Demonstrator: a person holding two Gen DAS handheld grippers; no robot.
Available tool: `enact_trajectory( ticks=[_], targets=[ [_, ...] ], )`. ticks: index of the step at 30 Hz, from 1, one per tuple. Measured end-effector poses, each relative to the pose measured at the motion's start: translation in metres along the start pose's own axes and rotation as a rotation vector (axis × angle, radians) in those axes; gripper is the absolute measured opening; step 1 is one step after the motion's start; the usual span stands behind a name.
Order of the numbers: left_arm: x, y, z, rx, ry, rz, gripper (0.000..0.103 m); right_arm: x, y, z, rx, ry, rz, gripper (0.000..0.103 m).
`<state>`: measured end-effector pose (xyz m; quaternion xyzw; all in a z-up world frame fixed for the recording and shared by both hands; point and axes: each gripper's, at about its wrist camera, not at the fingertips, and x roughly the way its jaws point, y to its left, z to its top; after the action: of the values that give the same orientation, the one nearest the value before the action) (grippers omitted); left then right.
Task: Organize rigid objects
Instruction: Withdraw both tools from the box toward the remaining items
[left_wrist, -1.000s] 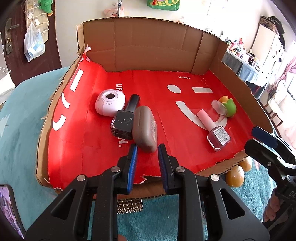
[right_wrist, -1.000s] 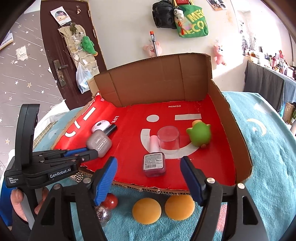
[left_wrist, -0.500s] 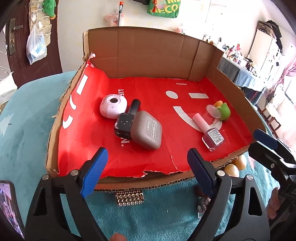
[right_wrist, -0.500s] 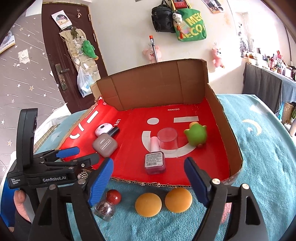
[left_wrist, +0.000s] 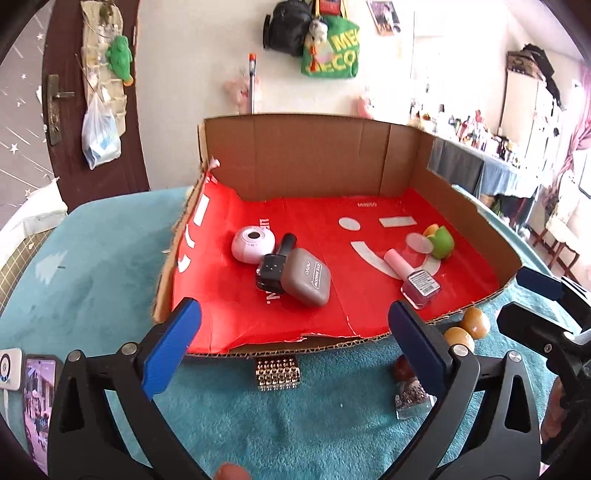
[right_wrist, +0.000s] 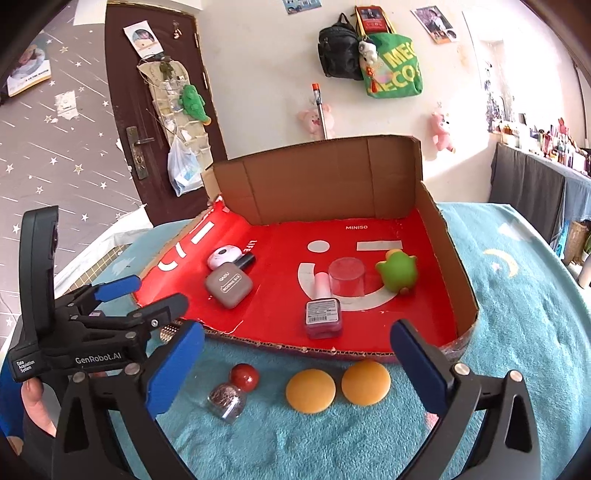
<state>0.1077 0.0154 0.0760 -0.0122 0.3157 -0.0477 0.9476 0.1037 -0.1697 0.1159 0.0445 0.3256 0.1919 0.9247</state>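
Held the left gripper (left_wrist: 293, 314) with jaws just opened and standing wide apart, nothing between them, aimed over the near lip of the shallow brown cardboard box with red printed liner (left_wrist: 295, 155). Kept the right gripper (right_wrist: 297, 332) the same way: freshly spread, empty.

Had in the box the grey rounded eye-shadow case (left_wrist: 308, 282) touching the dark square polish bottle with black cap (left_wrist: 271, 277), the pale round gadget (left_wrist: 253, 245) just behind, and, well apart to the right, the pink nail-polish bottle (right_wrist: 322, 314), the clear plastic cup (right_wrist: 346, 277) and the green rubber toy (right_wrist: 397, 273).

Left unsorted on the teal fleecy blanket (right_wrist: 517, 332), just outside the front lip: two orange round pieces (right_wrist: 310, 391), perhaps balls, perhaps flat discs, given the lens warp; the small glitter bottle with red ball cap (right_wrist: 227, 400); the studded metallic block (left_wrist: 277, 373).

Risked, judging from this, squeezing an orange piece off-centre and shooting it away across the soft pile. Risked too rolling the lying glitter bottle aside. Risked clashing the two tools, with both close together over the same strip.
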Motion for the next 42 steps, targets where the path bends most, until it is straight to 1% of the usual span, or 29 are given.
enact_trajectory(
  ticks=[8,12,15,17,22,26,28,30,32,34,42],
  targets=[
    [-0.020,0.004,-0.014,-0.016,-0.022,-0.010,0.103,-0.017,0.007,-0.010,-0.033,-0.034,0.003,0.103],
    [-0.026,0.008,-0.022,-0.033,-0.010,-0.032,0.103,-0.024,0.008,-0.015,-0.029,-0.043,0.001,0.103],
    [-0.029,0.009,-0.030,-0.029,-0.002,-0.016,0.103,-0.027,0.007,-0.019,-0.018,-0.041,0.006,0.103],
    [-0.029,0.009,-0.035,-0.027,0.013,-0.014,0.103,-0.028,0.006,-0.022,-0.014,-0.039,0.003,0.103],
    [-0.028,0.010,-0.047,-0.043,0.069,-0.067,0.103,-0.029,0.005,-0.031,-0.005,-0.027,-0.002,0.103],
    [-0.029,0.008,-0.056,-0.031,0.089,-0.050,0.103,-0.029,0.006,-0.039,0.001,-0.010,-0.005,0.103],
    [-0.028,0.008,-0.061,-0.028,0.108,-0.061,0.103,-0.027,0.005,-0.043,0.008,0.003,-0.003,0.103],
    [-0.026,0.009,-0.065,-0.041,0.139,-0.089,0.103,-0.025,0.004,-0.048,0.018,0.021,0.005,0.103],
    [-0.026,0.010,-0.068,-0.052,0.145,-0.093,0.103,-0.023,0.003,-0.051,0.022,0.036,0.009,0.103],
    [-0.024,0.012,-0.071,-0.056,0.152,-0.074,0.103,-0.019,0.004,-0.056,0.020,0.055,0.013,0.100],
    [-0.014,0.021,-0.079,-0.090,0.196,-0.059,0.103,-0.008,0.013,-0.070,-0.002,0.127,0.043,0.089]
  ],
)
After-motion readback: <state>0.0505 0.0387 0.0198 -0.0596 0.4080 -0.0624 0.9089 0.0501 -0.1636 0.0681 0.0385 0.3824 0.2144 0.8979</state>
